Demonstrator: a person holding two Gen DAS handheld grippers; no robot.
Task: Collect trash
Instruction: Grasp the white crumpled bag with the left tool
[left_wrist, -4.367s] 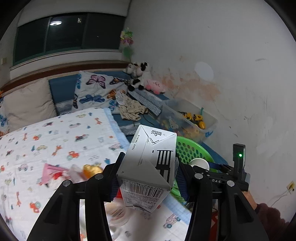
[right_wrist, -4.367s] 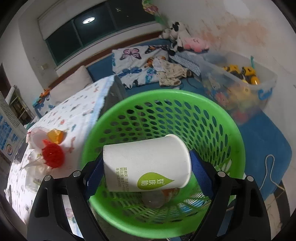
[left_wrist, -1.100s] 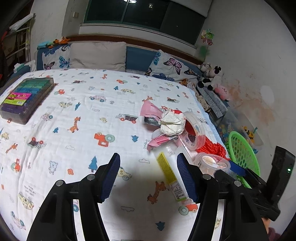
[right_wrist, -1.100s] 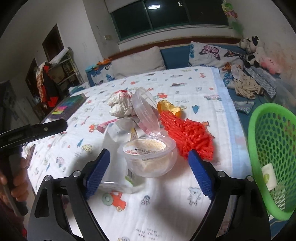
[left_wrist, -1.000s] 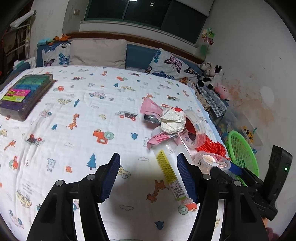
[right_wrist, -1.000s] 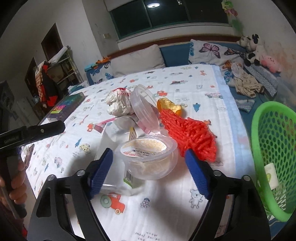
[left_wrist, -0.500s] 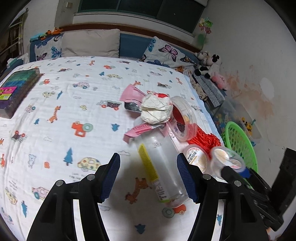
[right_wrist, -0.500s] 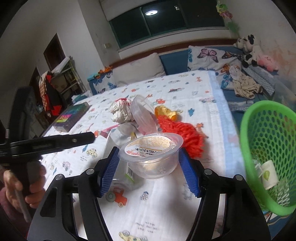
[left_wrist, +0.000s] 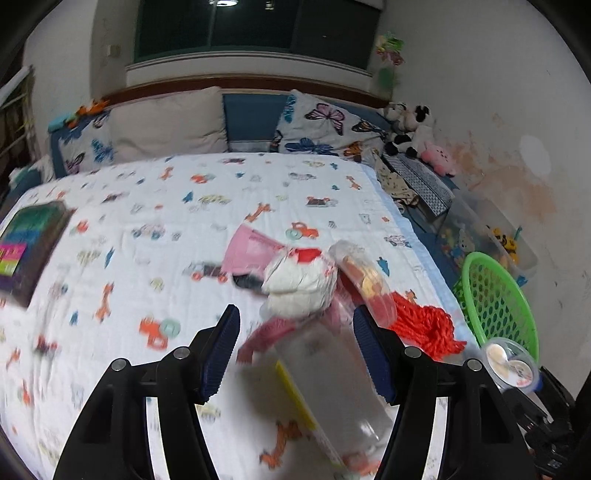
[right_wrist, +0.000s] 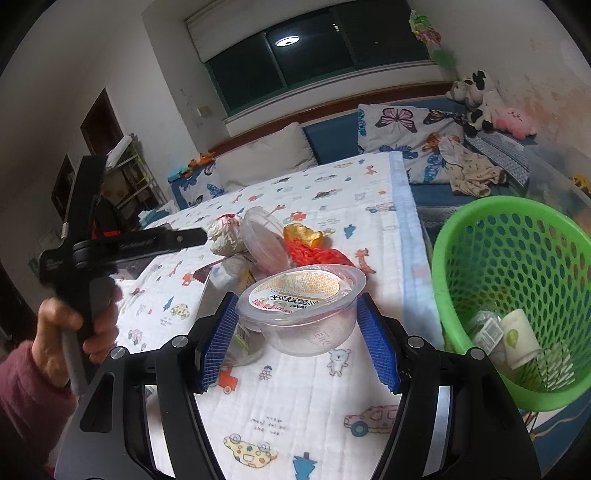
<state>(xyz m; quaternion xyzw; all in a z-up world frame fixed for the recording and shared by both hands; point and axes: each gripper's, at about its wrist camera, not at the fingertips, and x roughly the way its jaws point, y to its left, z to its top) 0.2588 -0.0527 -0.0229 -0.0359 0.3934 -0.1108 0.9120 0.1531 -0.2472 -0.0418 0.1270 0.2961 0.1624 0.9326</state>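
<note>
Right wrist view shows the right gripper (right_wrist: 295, 332) clenched on the clear pudding cup (right_wrist: 301, 308) above the bed's right edge, left gripper (left_wrist: 295, 354) spread round the bottle (left_wrist: 332, 387); next, swing to the green basket (right_wrist: 517, 295).

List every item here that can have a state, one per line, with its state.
right gripper: shut on the pudding cup, jaws just closed in.
pudding cup: sealed, lifted off the bed.
left gripper: open, around the bottle without pressing it.
clear bottle: lying on its side on the blanket.
round clear tub: open, tipped on edge.
green basket: upright, partly filled with trash.
</note>
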